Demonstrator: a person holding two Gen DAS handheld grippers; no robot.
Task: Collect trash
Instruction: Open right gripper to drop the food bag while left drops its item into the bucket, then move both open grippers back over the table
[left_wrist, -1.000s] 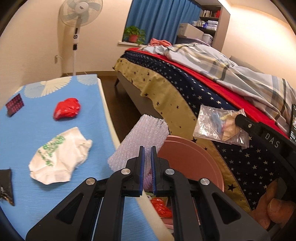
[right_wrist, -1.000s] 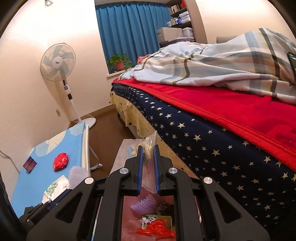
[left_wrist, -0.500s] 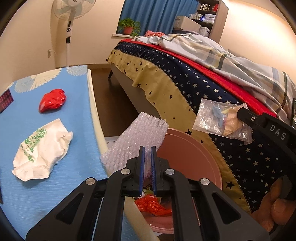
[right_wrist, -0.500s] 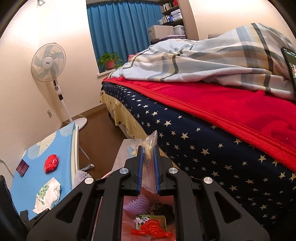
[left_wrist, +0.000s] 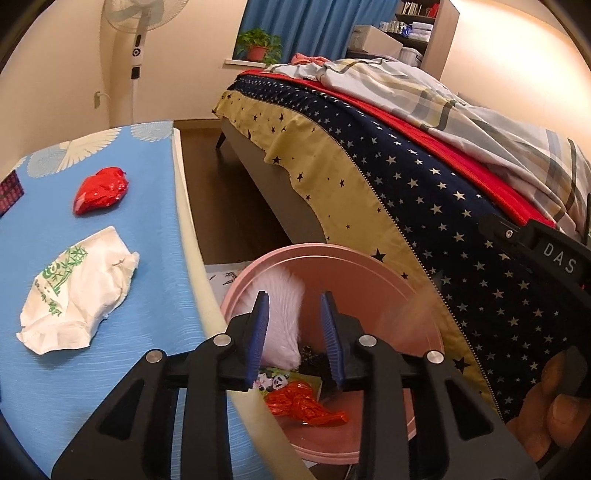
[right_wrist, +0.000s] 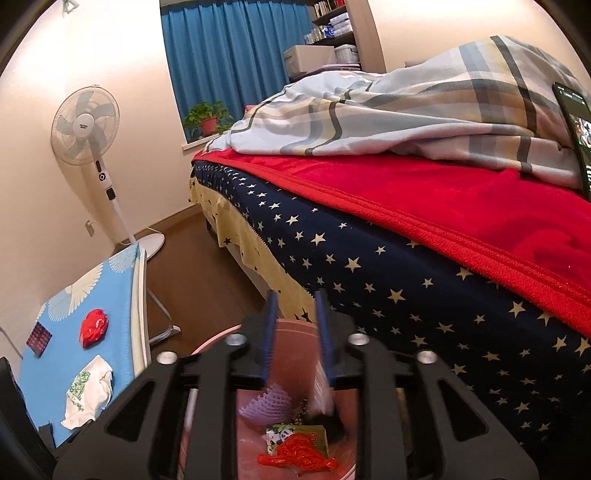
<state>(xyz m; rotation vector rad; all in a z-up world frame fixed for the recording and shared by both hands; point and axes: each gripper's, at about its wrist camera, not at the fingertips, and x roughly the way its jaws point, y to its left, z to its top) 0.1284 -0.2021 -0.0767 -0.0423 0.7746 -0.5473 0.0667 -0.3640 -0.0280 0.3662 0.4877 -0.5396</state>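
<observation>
Hanging over the pink bin (left_wrist: 413, 280), both hand-held grippers, left (left_wrist: 294, 332) and right (right_wrist: 297, 338), just parted, gripping nothing, "DAS" lettering (left_wrist: 559, 255) legible.

Pink bin (left_wrist: 369, 258) wedged between ironing board (left_wrist: 192, 236) and bed (left_wrist: 424, 206).

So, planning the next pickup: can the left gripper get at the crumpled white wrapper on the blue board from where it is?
Probably yes. The left gripper stands open over the pink bin, having just opened to drop the bubble wrap. The white wrapper lies uncovered on the blue board just beside it, with nothing between.
</observation>
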